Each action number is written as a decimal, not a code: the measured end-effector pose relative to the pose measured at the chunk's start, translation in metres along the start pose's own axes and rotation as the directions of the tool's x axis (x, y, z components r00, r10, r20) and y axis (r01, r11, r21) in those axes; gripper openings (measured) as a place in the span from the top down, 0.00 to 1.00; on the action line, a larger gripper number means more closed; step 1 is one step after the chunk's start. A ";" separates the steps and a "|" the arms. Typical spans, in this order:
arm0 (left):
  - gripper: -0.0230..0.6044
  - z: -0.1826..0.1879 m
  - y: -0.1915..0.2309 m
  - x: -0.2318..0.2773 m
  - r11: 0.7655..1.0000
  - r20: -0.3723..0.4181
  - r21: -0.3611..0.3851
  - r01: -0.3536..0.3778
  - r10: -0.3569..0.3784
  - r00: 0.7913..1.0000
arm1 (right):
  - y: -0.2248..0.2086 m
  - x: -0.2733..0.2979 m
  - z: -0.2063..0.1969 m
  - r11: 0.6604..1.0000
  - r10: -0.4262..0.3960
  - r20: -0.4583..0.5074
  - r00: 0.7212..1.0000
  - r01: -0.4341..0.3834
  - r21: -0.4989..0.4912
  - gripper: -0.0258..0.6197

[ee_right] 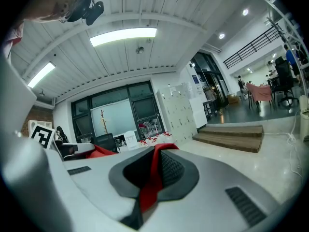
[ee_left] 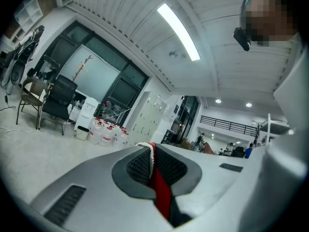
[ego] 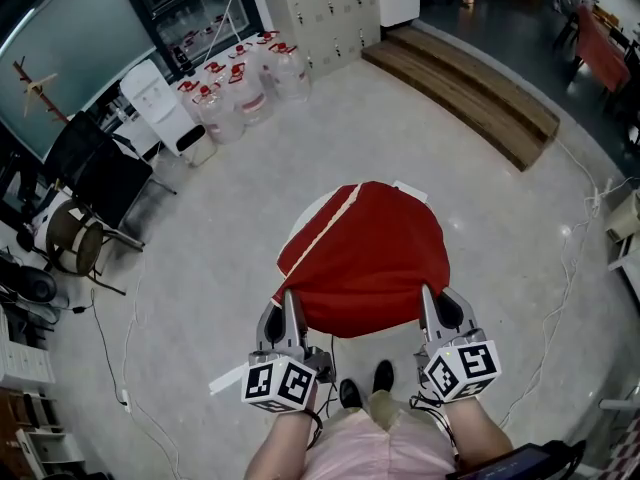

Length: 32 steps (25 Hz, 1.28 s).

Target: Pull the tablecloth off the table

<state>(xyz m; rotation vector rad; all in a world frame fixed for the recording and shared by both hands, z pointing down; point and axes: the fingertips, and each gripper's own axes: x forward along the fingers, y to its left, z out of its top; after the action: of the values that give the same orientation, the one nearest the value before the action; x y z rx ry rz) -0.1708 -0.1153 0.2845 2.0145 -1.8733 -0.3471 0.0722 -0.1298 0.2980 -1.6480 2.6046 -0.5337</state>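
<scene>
A red tablecloth point(ego: 365, 253) with a pale trim strip lies bunched over a small round white table point(ego: 305, 223), hanging toward me at its near edge. My left gripper point(ego: 291, 308) is shut on the cloth's near left corner; in the left gripper view the red fabric point(ee_left: 159, 187) with its white hem is pinched between the dark pads. My right gripper point(ego: 429, 308) is shut on the near right corner, and the right gripper view shows red fabric point(ee_right: 152, 175) squeezed between the jaws. Both grippers point away from me, side by side.
Several water jugs point(ego: 240, 83) and a white dispenser point(ego: 155, 98) stand far left. Black chairs point(ego: 95, 183) sit at the left. A wooden step platform point(ego: 470, 88) lies far right. Cables point(ego: 570, 258) run across the floor. My shoes point(ego: 365, 383) are under the table's near side.
</scene>
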 end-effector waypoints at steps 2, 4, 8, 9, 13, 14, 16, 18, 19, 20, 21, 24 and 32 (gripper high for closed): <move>0.91 -0.003 0.002 0.001 1.000 -0.004 0.004 -0.001 0.001 1.000 | 0.000 0.002 -0.001 1.000 -0.002 0.001 1.000 0.002 -0.002 0.92; 0.91 -0.004 0.006 0.004 1.000 -0.008 0.005 -0.001 0.001 1.000 | 0.001 0.005 -0.001 1.000 -0.003 0.002 1.000 0.003 -0.004 0.92; 0.91 0.000 0.007 0.005 1.000 -0.010 0.006 0.001 -0.001 1.000 | 0.004 0.008 0.003 1.000 -0.005 0.000 1.000 0.005 -0.005 0.92; 0.91 0.001 0.006 0.005 1.000 -0.010 0.007 0.002 -0.002 1.000 | 0.004 0.007 0.004 1.000 -0.006 0.000 1.000 0.006 -0.005 0.92; 0.91 -0.003 0.006 0.000 1.000 -0.013 0.010 0.005 -0.005 1.000 | 0.004 0.003 0.002 1.000 -0.011 0.008 1.000 0.012 -0.003 0.92; 0.91 -0.004 0.007 -0.001 1.000 -0.015 0.011 0.003 -0.003 1.000 | 0.005 0.002 0.002 1.000 -0.012 0.008 1.000 0.012 -0.004 0.92; 0.91 -0.006 0.010 -0.006 1.000 -0.021 0.011 0.000 0.001 1.000 | 0.008 -0.001 0.001 1.000 -0.014 0.007 1.000 0.014 -0.004 0.92; 0.91 -0.011 0.013 -0.011 1.000 -0.028 0.011 -0.001 0.001 1.000 | 0.010 -0.004 -0.004 1.000 -0.017 0.002 1.000 0.017 -0.004 0.92; 0.91 -0.014 0.015 -0.013 1.000 -0.033 0.014 -0.001 0.001 0.999 | 0.011 -0.005 -0.006 1.000 -0.019 0.000 1.000 0.019 -0.004 0.92; 0.91 -0.016 0.017 -0.015 1.000 -0.038 0.017 -0.001 0.002 0.999 | 0.012 -0.005 -0.009 1.000 -0.021 -0.002 1.000 0.021 -0.004 0.92; 0.91 -0.019 0.018 -0.017 1.000 -0.042 0.020 -0.002 0.003 0.999 | 0.013 -0.006 -0.011 1.000 -0.022 -0.005 1.000 0.022 -0.004 0.92; 0.91 -0.029 0.021 -0.021 1.000 -0.060 0.019 -0.012 0.013 0.998 | 0.014 -0.008 -0.015 1.000 -0.018 -0.013 1.000 0.018 -0.013 0.92; 0.91 -0.076 0.038 -0.030 0.999 -0.114 0.018 -0.036 0.038 0.993 | 0.015 -0.011 -0.031 0.998 0.002 -0.031 1.000 -0.004 -0.062 0.92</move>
<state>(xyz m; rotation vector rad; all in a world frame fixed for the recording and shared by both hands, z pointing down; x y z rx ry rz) -0.1756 -0.0803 0.3667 1.9636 -1.8454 -0.2032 0.0584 -0.1055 0.3211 -1.6654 2.6712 -0.4871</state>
